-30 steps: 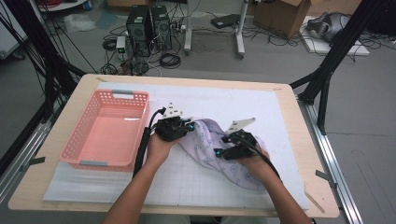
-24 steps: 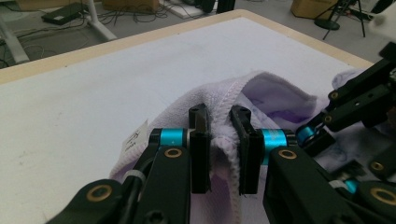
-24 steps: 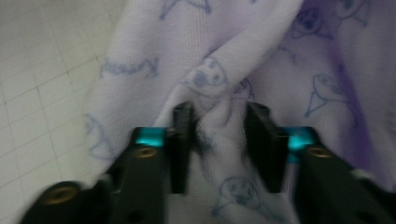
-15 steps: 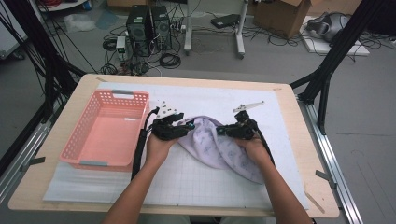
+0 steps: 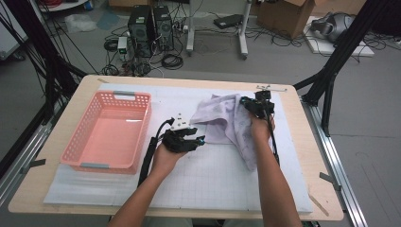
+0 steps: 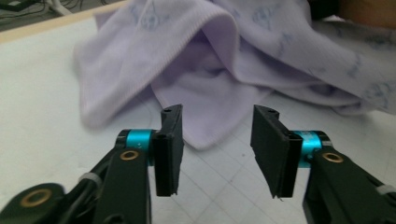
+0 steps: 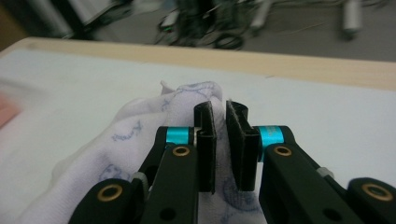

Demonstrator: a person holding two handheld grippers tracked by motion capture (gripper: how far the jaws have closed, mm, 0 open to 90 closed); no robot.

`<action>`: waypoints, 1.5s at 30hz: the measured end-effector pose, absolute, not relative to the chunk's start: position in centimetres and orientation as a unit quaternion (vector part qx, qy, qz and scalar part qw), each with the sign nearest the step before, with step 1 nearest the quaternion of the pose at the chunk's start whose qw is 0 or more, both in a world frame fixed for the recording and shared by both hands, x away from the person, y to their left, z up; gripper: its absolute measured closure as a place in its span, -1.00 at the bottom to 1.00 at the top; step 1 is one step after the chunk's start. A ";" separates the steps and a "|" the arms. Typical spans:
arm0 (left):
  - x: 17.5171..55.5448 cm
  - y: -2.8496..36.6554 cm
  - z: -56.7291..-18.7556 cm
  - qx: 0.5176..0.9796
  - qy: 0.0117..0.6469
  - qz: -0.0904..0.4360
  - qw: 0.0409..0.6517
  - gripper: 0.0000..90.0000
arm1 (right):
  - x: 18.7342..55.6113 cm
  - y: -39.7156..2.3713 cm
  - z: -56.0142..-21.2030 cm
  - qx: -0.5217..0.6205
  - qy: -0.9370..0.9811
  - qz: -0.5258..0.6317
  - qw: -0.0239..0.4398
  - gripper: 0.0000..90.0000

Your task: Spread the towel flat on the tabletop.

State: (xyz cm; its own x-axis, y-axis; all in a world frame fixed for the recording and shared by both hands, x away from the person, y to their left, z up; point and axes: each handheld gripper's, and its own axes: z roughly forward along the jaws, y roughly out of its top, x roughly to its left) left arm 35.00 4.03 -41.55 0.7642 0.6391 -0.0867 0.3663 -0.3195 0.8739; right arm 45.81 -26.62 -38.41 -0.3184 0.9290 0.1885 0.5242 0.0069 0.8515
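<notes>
A pale lilac cloth (image 5: 227, 120) lies crumpled on the white grid mat (image 5: 213, 179), right of centre. My right gripper (image 5: 257, 101) is at the cloth's far right corner, shut on a fold of it (image 7: 140, 140), which bunches between the pads (image 7: 205, 140). Its jaws closed within the last second. My left gripper (image 5: 198, 140) rests low on the mat at the cloth's near left edge. Its jaws (image 6: 217, 116) have just been closing but still stand apart. A tip of the cloth (image 6: 233, 60) lies on the mat between them, and the pads do not press it.
A pink plastic basket (image 5: 144, 127) stands at the left of the mat with nothing in it. The wooden table edge (image 5: 189, 81) runs along the far side. Black frame legs, cables and computer cases stand on the floor beyond.
My right gripper has carried its part of the cloth toward the far right corner, stretching the cloth out. My left gripper has let go of the cloth edge and drawn slightly nearer.
</notes>
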 end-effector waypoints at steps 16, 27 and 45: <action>36.3 0.1 -43.9 0.819 0.316 0.120 0.463 0.02 | 34.7 -32.2 -37.0 0.446 0.742 0.439 0.242 0.11; 36.8 -4.9 -44.9 0.836 0.303 0.087 0.450 0.00 | 29.0 -38.2 -41.9 0.475 0.745 0.411 0.226 0.15; 36.1 -10.8 -44.6 0.863 0.252 0.093 0.428 0.83 | 29.5 -38.1 -43.5 0.485 0.750 0.400 0.206 0.14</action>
State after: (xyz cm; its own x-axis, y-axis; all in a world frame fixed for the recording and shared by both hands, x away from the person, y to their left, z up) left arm 36.08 -10.84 -44.56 0.8553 0.5152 -0.0548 0.3550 -0.5056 0.7864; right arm 29.52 -38.08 -43.50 -0.4444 0.8923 0.0791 0.5628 0.2094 0.7996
